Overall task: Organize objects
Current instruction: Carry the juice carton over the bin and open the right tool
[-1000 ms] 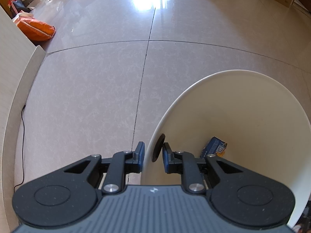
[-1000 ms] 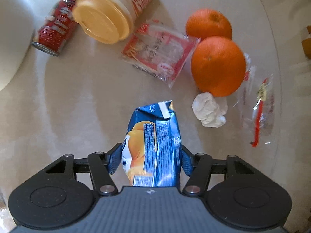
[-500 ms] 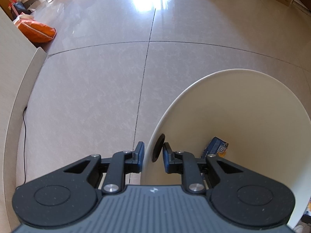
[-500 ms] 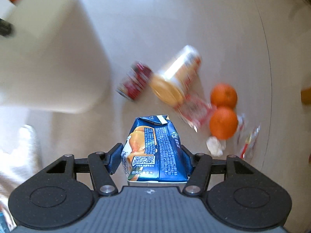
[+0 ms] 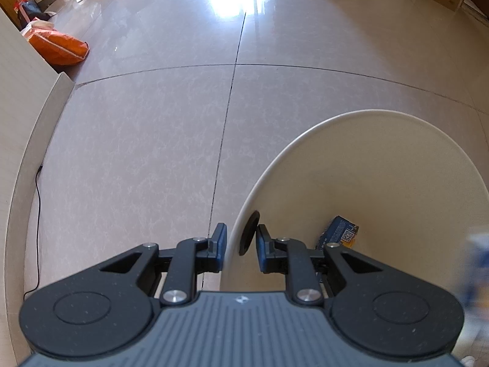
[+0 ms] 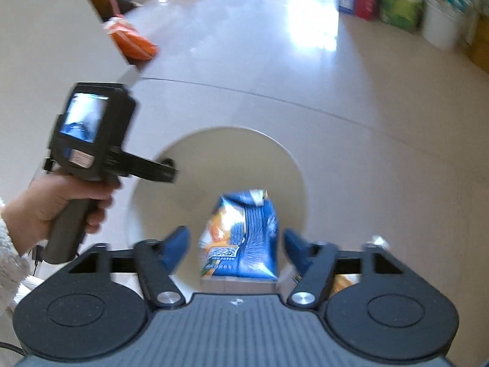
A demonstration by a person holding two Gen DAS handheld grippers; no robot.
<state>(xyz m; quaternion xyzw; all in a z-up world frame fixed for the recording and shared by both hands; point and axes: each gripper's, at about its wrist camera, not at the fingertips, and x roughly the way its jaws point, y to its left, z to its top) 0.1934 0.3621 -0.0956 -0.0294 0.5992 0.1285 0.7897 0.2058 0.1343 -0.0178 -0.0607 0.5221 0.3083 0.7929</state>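
The right gripper (image 6: 233, 241) is seen with its jaws opening, clear of the blue juice carton (image 6: 241, 235) between them; nothing is gripped. The carton is blurred above the open mouth of the cream bin (image 6: 293, 165). At ten o'clock, the left gripper (image 5: 240, 249) is clamped on the bin's rim, held by a hand (image 6: 45, 205). Another carton (image 5: 337, 234) is seen inside the bin. An orange bag (image 5: 56, 46) lies at eleven o'clock on the tiled floor (image 5: 137, 153).
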